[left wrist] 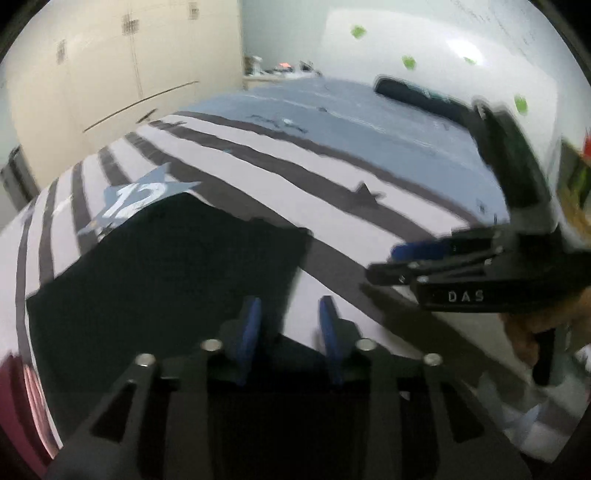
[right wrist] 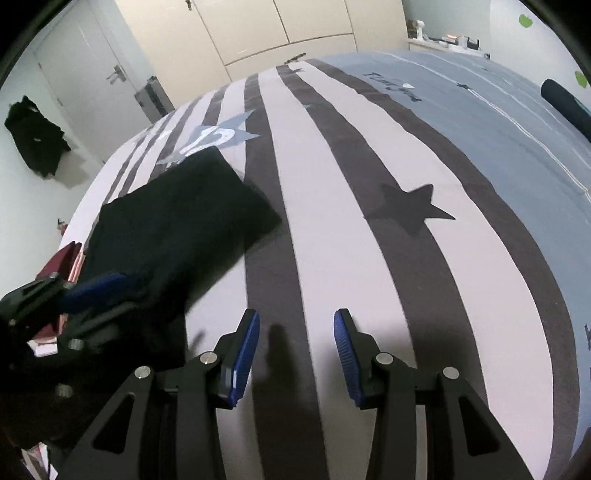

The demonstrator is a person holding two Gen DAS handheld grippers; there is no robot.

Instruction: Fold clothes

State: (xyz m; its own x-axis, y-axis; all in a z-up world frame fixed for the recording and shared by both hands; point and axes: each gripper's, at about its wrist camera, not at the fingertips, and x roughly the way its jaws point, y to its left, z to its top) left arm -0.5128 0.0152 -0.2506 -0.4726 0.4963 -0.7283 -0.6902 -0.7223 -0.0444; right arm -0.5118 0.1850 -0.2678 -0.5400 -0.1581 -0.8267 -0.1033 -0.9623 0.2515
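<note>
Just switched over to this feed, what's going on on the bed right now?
A person is folding clothes on a striped bedspread with a handheld gripper in each hand. A dark garment lies folded into a rough rectangle, partly covering the printed "12" star. The left gripper and the right gripper both stand open with nothing between their pads, above the bedspread beside the garment. Neither holds cloth.

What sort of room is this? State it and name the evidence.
Most likely a bedroom: a wide bed with a striped, star-printed cover, tall cream wardrobe doors, and a folded dark garment lying on the bed.
</note>
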